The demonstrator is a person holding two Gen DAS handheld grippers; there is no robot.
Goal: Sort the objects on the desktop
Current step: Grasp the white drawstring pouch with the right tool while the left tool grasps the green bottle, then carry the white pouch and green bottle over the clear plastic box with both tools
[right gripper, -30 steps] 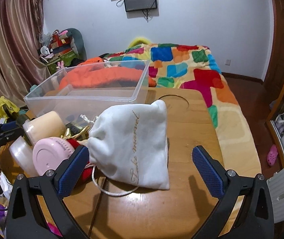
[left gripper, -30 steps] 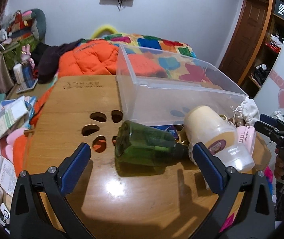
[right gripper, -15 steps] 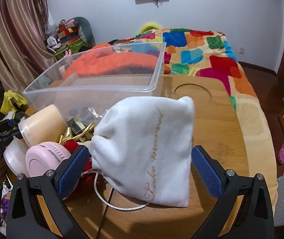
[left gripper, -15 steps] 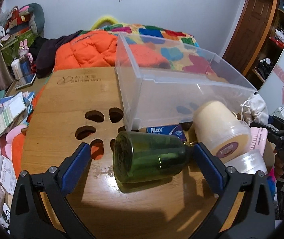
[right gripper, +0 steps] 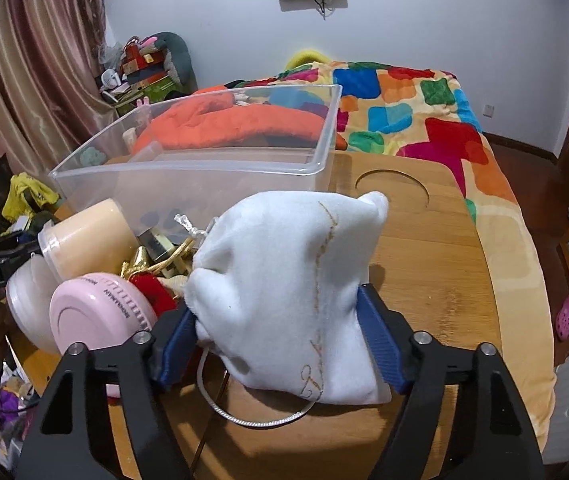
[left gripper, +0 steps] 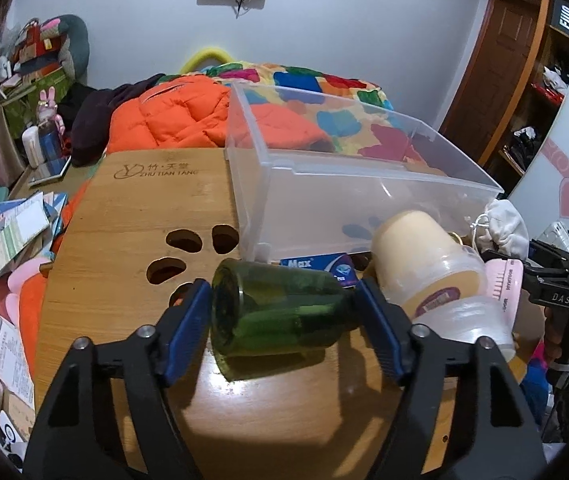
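Where the bamboo tabletop [left gripper: 132, 216] butts against a bed under a patchwork quilt [right gripper: 412, 112], with an orange padded jacket [left gripper: 180, 116] heaped at its far edge, white walls and a wall screen close the room; a pink curtain [right gripper: 32, 80] hangs at the left in the right wrist view. Paw-shaped cut-outs pierce the board near its left side. A clear plastic bin [left gripper: 348, 184] stands at the far middle of the tabletop.

Green glass bottle [left gripper: 280, 314]: lying on its side near the front edge, base turned left, neck right. The left gripper [left gripper: 284, 332] has just been closing; its blue fingers [left gripper: 188, 336] now press the base and the neck end, pinching the bottle lengthwise.

Beside it to the right lie a cream jar [left gripper: 416, 260] with a clear cap, a blue "Max" box [left gripper: 320, 266] and a pink round brush [right gripper: 96, 312].

White velvet drawstring pouch [right gripper: 296, 292]: gold script, cord [right gripper: 252, 412] looped toward the front edge. The right gripper [right gripper: 280, 348] has likewise been closing; its fingers [right gripper: 380, 340] bear on both flanks of the pouch, gripping it.
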